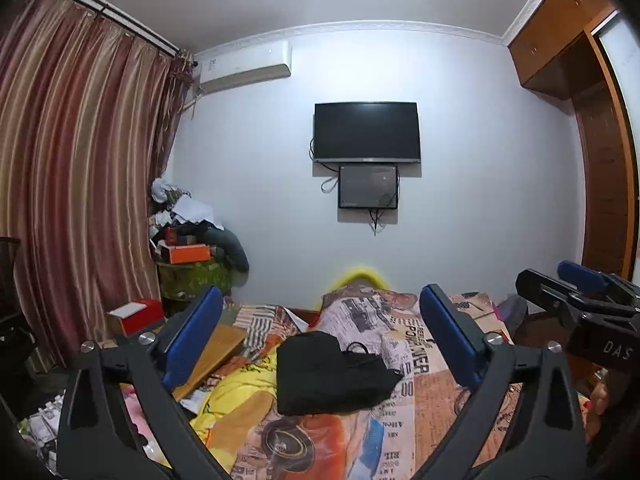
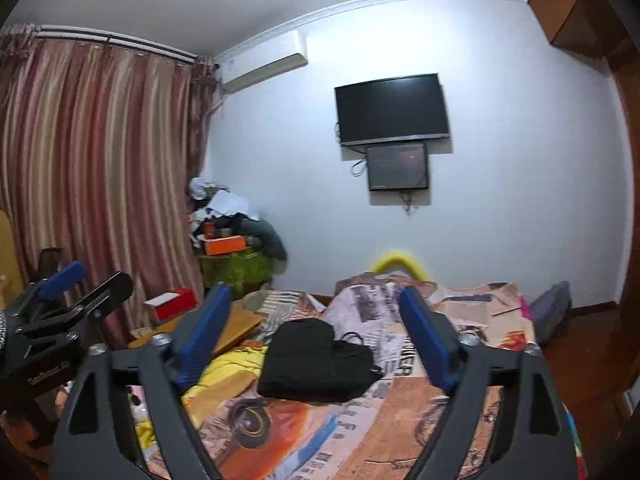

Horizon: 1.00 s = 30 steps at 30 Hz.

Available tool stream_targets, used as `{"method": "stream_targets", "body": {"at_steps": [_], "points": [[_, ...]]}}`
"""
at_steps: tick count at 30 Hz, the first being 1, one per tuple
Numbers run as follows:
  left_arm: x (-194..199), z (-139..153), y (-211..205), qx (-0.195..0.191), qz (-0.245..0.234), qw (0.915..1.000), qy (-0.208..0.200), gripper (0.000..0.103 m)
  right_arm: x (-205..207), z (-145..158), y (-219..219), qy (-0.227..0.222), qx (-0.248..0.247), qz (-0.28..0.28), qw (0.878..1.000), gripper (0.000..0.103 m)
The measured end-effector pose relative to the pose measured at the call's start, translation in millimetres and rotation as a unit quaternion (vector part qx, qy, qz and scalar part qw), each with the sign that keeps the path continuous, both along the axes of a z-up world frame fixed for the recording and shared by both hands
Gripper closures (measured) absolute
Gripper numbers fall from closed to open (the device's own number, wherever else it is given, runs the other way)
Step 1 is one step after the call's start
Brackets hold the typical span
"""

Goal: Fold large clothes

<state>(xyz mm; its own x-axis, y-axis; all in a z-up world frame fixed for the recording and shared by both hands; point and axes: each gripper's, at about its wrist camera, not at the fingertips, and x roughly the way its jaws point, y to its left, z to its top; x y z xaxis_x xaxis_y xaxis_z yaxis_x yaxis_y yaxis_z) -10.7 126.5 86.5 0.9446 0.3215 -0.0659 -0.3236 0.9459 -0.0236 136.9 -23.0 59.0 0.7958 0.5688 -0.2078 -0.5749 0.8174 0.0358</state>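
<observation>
both my left gripper (image 1: 320, 336) and right gripper (image 2: 316, 332) hang spread, empty, above the bed (image 1: 440, 400); black garment (image 1: 328, 372) already lies folded compact, so i judge folding finished.

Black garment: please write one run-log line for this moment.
black garment: folded, on bed | left gripper: open, empty | right gripper: open, empty

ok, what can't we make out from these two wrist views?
- Black garment on the bed: its type and fold count; dark fabric shows no detail in either view.
- Floor beside the bed: left wrist view, blocked by the left hand-held gripper frame.
- Screen under the TV: content too small and dim.
- Right hand-held gripper: nothing held, jaws open.
</observation>
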Motion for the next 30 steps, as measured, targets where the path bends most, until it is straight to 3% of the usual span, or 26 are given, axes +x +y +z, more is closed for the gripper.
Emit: {"method": "stream_targets", "body": {"at_steps": [3, 30], "points": [[0, -5, 1, -0.010, 0.003, 0.9999, 0.008, 0.002, 2, 1, -1, 0.006, 0.000, -0.006, 1.000, 0.000], [4, -22, 5, -0.030, 0.017, 0.9990, 0.030, 0.002, -7, -6, -6, 0.033, -0.023, -0.011, 0.999, 0.000]]}}
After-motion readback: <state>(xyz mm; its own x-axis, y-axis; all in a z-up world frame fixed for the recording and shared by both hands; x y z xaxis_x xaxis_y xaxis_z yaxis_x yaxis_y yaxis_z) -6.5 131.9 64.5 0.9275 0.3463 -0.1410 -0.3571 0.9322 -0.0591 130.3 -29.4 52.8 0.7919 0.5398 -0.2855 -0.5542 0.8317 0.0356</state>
